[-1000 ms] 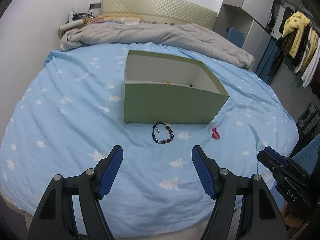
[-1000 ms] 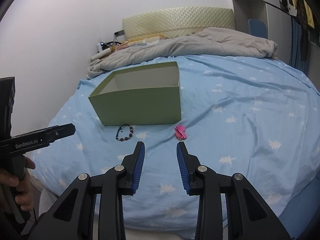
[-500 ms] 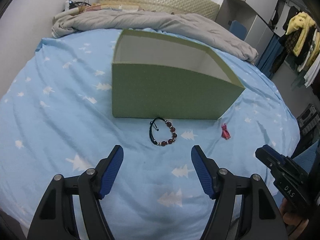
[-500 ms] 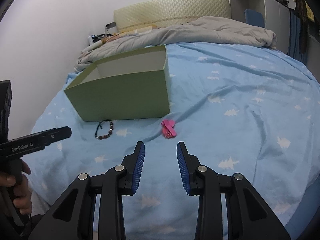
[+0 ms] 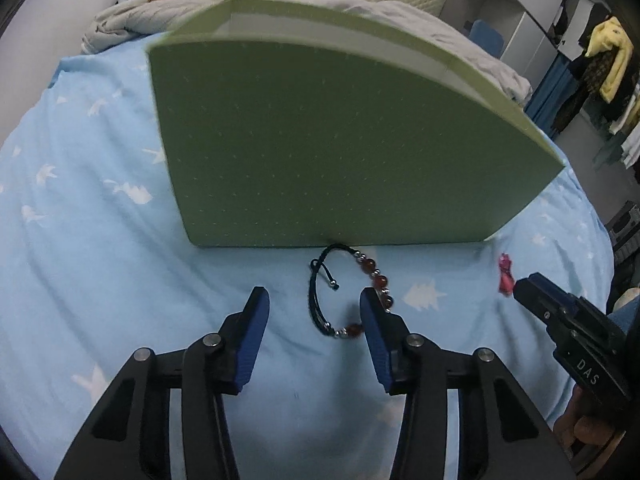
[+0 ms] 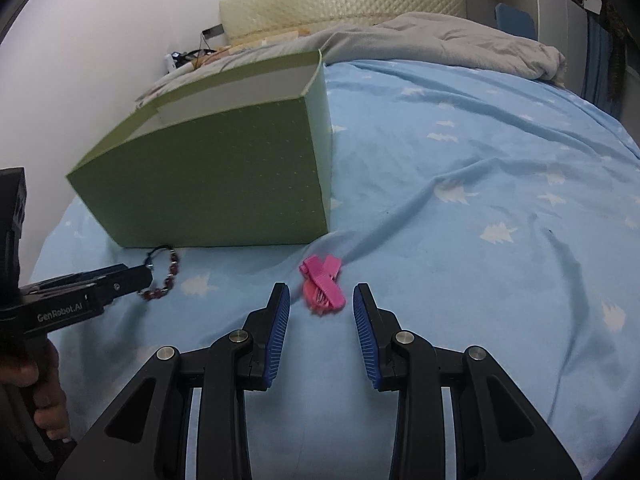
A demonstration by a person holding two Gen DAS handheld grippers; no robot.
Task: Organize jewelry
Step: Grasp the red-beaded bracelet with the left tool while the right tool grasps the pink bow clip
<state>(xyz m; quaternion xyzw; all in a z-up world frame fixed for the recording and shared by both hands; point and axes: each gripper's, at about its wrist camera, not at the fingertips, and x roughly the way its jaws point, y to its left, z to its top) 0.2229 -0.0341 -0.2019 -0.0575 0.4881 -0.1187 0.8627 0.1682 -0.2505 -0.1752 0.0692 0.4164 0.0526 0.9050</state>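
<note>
A beaded bracelet (image 5: 344, 292) with red beads and a black cord lies on the blue bedsheet in front of a green open box (image 5: 340, 136). My left gripper (image 5: 314, 300) is open, with the bracelet's near part lying between its fingertips. The bracelet also shows in the right wrist view (image 6: 162, 276), partly behind the left gripper's body. A pink hair clip (image 6: 322, 284) lies to the right of the box (image 6: 224, 184). My right gripper (image 6: 322, 294) is open, its fingertips on either side of the clip's near end. The clip shows small in the left wrist view (image 5: 506, 272).
The blue sheet (image 6: 480, 208) with white tree prints covers the bed. A grey blanket (image 6: 440, 44) is bunched at the head, by a padded headboard (image 6: 344, 4). Clothes (image 5: 608, 64) hang at the far right. The right gripper's body (image 5: 572, 332) shows at the left wrist view's right.
Both grippers have moved forward and down toward the sheet. The left fingertips now straddle the bracelet and have narrowed; the right fingertips have opened wider around the pink clip.
</note>
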